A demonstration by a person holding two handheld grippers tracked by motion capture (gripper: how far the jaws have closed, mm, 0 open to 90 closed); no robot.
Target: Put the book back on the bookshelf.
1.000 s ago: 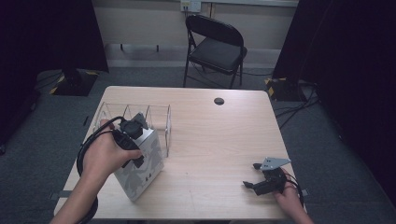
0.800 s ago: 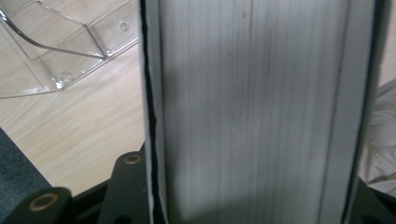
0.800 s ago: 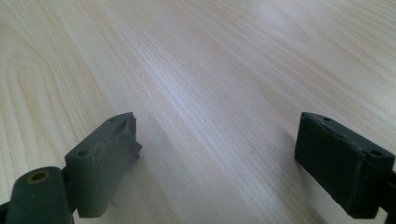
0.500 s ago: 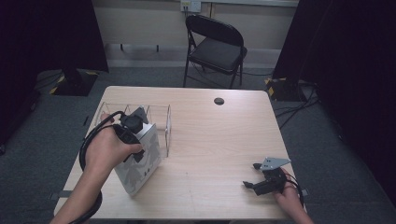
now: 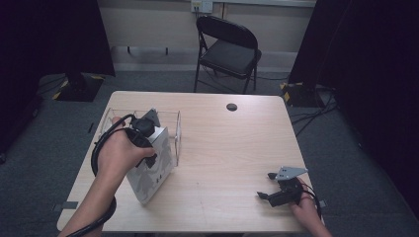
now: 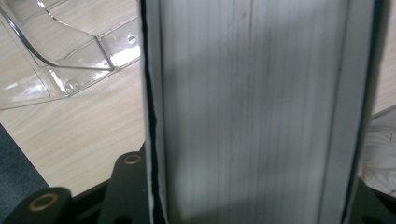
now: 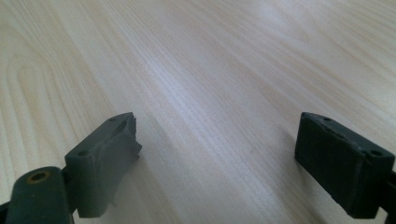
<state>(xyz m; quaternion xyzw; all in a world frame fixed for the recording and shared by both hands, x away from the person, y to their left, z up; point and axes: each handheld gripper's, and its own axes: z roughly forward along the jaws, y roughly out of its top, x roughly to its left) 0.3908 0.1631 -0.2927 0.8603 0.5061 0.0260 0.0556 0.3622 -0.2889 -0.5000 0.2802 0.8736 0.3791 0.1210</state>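
Near the table's front right corner, the right gripper rests with jaws apart, holding nothing. Toward the left edge, the left gripper is clamped on a white box, which stands tilted just beside a clear plastic rack behind it.

Both forearms were bare, with no sleeve on either. The left gripper, at the left of the table, was black and chunky, topped by a grey three-cornered plate. A thick black cable looped from it around the left hand and trailed along the near forearm. In its own view, brass-coloured screw heads sat in the black jaw bases. The right gripper, at the near right, was black too, carrying a grey three-cornered plate and thin dark cables at the right hand. Its jaws ended in blocky matt dark-grey pads with small holes, the left one chipped at its tip.
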